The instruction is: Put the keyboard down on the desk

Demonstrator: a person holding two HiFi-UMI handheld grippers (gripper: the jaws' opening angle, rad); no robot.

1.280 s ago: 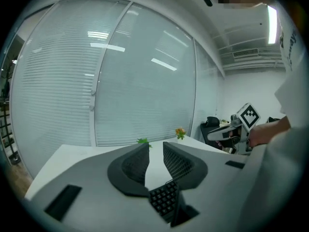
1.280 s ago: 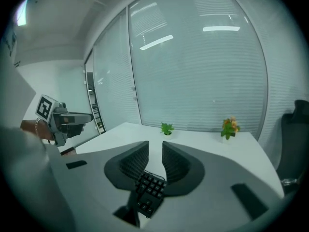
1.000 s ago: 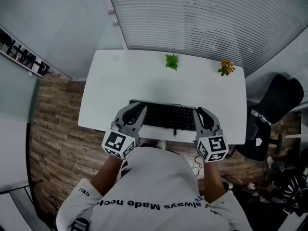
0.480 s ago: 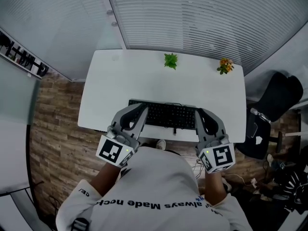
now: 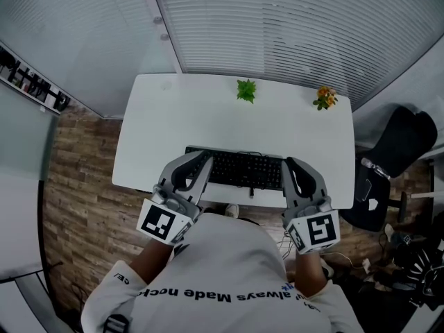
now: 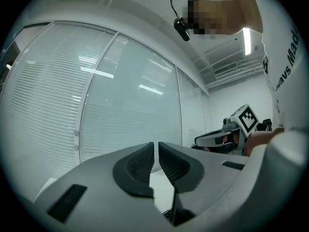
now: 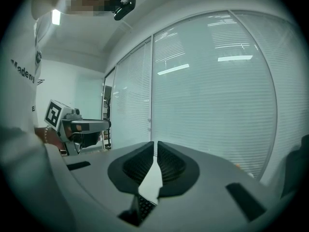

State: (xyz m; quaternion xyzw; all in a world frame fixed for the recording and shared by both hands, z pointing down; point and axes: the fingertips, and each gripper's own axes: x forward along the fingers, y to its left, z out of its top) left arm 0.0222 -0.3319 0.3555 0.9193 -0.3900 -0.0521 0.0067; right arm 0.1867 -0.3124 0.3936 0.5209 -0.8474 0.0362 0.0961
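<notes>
A black keyboard lies flat on the white desk, close to its front edge. My left gripper is at the keyboard's left end and my right gripper at its right end. Both point away from me and tilt upward. In the left gripper view the left gripper has its ribbed pads nearly touching, with nothing between them. The right gripper looks the same, and a few keys of the keyboard show below its jaws.
A small green plant and a small orange-flowered plant stand along the desk's far edge, under window blinds. A black chair stands to the desk's right. The floor is wood-patterned.
Both grippers have drawn back slightly toward me and their jaws have closed the last bit. The keyboard stays where it was on the desk.
</notes>
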